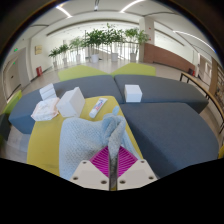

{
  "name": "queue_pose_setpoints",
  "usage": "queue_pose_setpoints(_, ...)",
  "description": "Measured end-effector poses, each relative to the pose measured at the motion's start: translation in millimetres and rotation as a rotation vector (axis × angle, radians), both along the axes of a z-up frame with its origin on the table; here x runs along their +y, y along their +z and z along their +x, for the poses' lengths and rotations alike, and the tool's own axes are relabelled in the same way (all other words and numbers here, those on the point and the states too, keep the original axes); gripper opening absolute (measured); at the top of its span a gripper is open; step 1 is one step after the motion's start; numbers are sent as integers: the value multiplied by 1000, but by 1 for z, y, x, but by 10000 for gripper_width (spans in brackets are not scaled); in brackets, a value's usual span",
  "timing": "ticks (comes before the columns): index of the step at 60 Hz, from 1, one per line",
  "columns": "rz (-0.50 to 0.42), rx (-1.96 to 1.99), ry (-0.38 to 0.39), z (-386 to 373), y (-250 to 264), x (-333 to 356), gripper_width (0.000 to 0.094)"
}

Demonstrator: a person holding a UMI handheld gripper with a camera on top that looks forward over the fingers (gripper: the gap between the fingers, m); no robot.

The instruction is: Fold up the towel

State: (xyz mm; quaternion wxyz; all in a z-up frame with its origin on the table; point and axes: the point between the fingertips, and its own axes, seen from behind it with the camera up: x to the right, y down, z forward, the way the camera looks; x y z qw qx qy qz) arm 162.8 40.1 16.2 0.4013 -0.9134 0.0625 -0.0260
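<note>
Pale blue-grey terry cloth fills the space right at the fingers: the towel (pixel 100 142) is bunched up and lifted, with a corner pinched between the two pink pads (pixel 106 160), and the gripper (pixel 112 163) is clenched on it, the two fingers drawn together with cloth sandwiched in the seam. The rest of the towel trails away from the fingers across the yellow tabletop (pixel 45 150), rumpled, not yet laid flat on itself. Beyond it sits a white box (pixel 71 101), a crumpled white packet (pixel 45 108) beside that, a small white remote-like object (pixel 99 107), and another white box (pixel 133 93) further off, with grey sofas (pixel 165 125) running alongside and potted plants (pixel 100 40) at the back of the hall.

By my read this is the carrying part of a fold, corner in hand and mid-air. The next move calls for sweeping that corner over to meet the opposite edge, keeping the cloth taut enough not to drag, lining edges up, then letting go. How square the far edge lies cannot be told from here.
</note>
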Motion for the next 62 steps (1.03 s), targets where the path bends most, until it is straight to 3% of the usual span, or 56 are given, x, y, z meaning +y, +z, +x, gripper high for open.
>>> queue_pose_setpoints(3,11,12,0,0,8,-2,176)
queue_pose_setpoints(5,22,11,-5,1,17,-5,300)
queue_pose_setpoints(7,33,-2,-12,3,28,-7,471)
queue_pose_setpoints(8,38,-16,-18,7,33,-10,611)
queue_pose_setpoints(9,40,-31,-16,10,37,-13,646)
queue_pose_setpoints(11,41,-58,-2,13,47,-20,847)
queue_pose_setpoints(12,40,-69,8,13,51,-24,863)
queue_pose_setpoints(15,35,-86,36,12,63,-38,813)
queue_pose_setpoints(27,60,-4,109,-24,110,-113,842)
queue_pose_setpoints(39,157,10,143,-55,144,-166,844)
queue_pose_setpoints(55,227,-46,199,-46,139,-173,844)
queue_pose_setpoints(62,186,2,188,-33,114,-172,833)
